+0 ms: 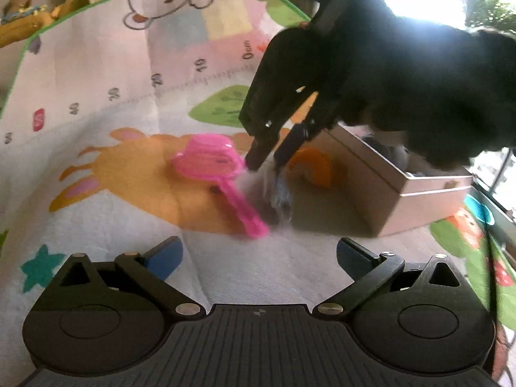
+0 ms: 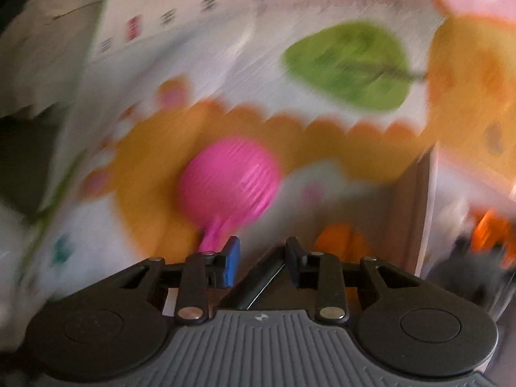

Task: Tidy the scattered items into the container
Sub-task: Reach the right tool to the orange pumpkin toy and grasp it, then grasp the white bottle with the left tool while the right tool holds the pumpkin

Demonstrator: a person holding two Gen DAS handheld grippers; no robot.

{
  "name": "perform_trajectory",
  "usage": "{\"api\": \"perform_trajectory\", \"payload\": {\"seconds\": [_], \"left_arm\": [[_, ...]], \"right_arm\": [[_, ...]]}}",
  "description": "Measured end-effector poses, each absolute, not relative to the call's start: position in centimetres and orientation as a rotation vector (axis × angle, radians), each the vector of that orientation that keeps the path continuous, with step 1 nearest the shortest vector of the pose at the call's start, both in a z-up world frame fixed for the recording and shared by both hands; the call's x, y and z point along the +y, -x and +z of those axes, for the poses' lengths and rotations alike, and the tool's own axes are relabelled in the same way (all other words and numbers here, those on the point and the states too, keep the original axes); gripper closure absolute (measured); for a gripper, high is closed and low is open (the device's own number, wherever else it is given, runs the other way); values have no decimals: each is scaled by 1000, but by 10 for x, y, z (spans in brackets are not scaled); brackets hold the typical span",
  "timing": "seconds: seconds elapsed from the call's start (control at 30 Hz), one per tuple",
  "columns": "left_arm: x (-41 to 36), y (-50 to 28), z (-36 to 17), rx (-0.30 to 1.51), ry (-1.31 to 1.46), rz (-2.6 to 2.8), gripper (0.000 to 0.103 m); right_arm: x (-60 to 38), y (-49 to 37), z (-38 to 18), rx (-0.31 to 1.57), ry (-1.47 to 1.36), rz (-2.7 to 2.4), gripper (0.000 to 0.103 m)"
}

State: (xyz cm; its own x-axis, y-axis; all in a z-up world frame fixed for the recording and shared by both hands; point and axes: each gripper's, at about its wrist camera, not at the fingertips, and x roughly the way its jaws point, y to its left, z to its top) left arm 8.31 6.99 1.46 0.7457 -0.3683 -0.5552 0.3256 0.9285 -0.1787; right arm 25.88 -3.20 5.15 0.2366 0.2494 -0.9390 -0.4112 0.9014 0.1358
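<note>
- Two views, both partly unclear: the right wrist view was heavily motion-blurred, and in the left wrist view a large dark mass (the person's arm or sleeve, can't tell which) (image 1: 419, 74) blocked the upper right.
- Box (image 1: 387, 190), beige, sat on the play mat (image 1: 96, 96) at right; its contents were mostly hidden behind the dark mass, only grey shapes showed inside.
- Pink toy paddle (image 1: 213, 167) lay flat on the mat's orange animal print, handle pointing toward the camera, outside the box.
- Orange toy (image 1: 314, 167) lay on the mat just beside the box's near wall, partly covered by the right gripper's fingers.
- Right gripper (image 1: 267, 161) reached down between the paddle and the orange toy; a blurred grey-blue item (image 1: 280, 193) sat at its tips, identity unclear.
- Its jaws looked narrowed but not fully together in its own view (image 2: 262, 259); whether they clamped the grey-blue item, cannot tell.
- Left gripper (image 1: 259, 253) spread wide, nothing between its blue pads, hovering over bare mat near the paddle's handle.
- Plush toys (image 1: 35, 13) at the mat's far edge, cut off by the frame.
</note>
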Motion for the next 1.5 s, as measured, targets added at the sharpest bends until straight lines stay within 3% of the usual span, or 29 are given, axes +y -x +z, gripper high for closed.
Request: {"api": "perform_trajectory", "payload": {"seconds": [0.1,0.3,0.57,0.83,1.07,1.17,1.4,1.5], "left_arm": [[65,-80,14,633,64,-440,0],[60,-78,13,633,46,-448,0],[66,-84,10,661,95,-459,0],[72,-85,10,661,131,-488,0],[73,-85,9,660,139,-509,0],[73,-86,9,661,148,-514,0],[75,-84,9,652,168,-494,0],[71,-82,10,650,135,-408,0]], "right_arm": [[-34,-234,63,1262,166,526,72],[-31,-230,75,975,477,350,69],[-28,-252,32,1001,606,285,67],[-77,-197,93,1026,230,422,69],[-141,-102,122,953,127,432,69],[-171,-75,110,940,56,370,61],[-229,-32,68,850,-90,171,31],[-233,-18,49,807,-90,151,28]]}}
